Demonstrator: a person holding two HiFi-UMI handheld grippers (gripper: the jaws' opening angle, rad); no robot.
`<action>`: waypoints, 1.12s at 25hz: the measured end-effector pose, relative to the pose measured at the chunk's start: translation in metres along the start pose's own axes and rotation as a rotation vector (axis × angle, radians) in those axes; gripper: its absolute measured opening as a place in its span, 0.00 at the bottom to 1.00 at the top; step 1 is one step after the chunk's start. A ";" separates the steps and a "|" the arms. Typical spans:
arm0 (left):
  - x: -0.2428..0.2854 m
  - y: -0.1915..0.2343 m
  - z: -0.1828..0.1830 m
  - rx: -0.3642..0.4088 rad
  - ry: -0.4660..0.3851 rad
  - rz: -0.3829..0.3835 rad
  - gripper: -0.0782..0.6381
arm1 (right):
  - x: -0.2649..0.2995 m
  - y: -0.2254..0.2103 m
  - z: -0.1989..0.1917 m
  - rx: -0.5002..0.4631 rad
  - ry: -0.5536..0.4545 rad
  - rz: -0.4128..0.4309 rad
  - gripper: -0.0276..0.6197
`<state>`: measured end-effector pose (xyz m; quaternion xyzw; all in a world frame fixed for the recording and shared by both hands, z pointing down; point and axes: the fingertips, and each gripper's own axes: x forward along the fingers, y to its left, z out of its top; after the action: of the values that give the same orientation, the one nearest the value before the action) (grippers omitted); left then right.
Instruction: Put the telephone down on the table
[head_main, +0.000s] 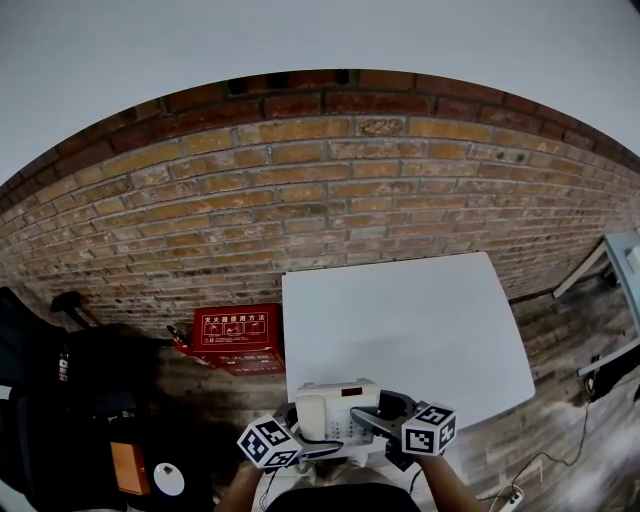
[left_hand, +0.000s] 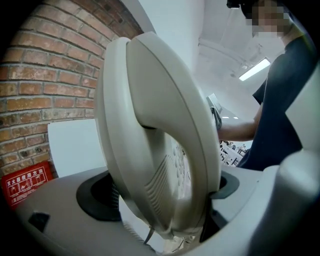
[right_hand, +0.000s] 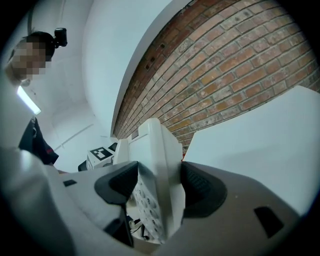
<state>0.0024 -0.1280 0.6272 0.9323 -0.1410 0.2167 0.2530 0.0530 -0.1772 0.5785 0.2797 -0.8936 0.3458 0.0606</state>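
Head view: red box (head_main: 238, 338) beside table (head_main: 420, 320).

telephone (head_main: 335, 410): cream-white desk set, lying face up and roughly level, with a small dark red window near its top edge.
handset (left_hand: 165, 115): curved and cream, seated in its cradle on the set's left side.
keypad (right_hand: 147, 205): rows of pale buttons to the right of the handset.
hold: pinched from both sides, the left gripper (left_hand: 160, 195) across the handset side, the right gripper (right_hand: 157, 190) across the keypad side.
place: at the near edge of the table (head_main: 420, 310); I can't tell whether it touches.
table: white, square top.
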 end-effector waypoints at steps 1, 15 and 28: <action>0.003 0.002 -0.003 -0.011 0.002 -0.001 0.81 | 0.002 -0.003 -0.003 0.005 0.010 -0.001 0.44; 0.027 0.023 -0.042 -0.088 0.063 -0.026 0.81 | 0.020 -0.038 -0.041 0.095 0.094 -0.011 0.44; 0.043 0.033 -0.066 -0.152 0.080 -0.045 0.81 | 0.029 -0.058 -0.065 0.149 0.142 -0.033 0.45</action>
<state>0.0056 -0.1272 0.7126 0.9039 -0.1259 0.2365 0.3334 0.0544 -0.1837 0.6702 0.2728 -0.8541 0.4292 0.1084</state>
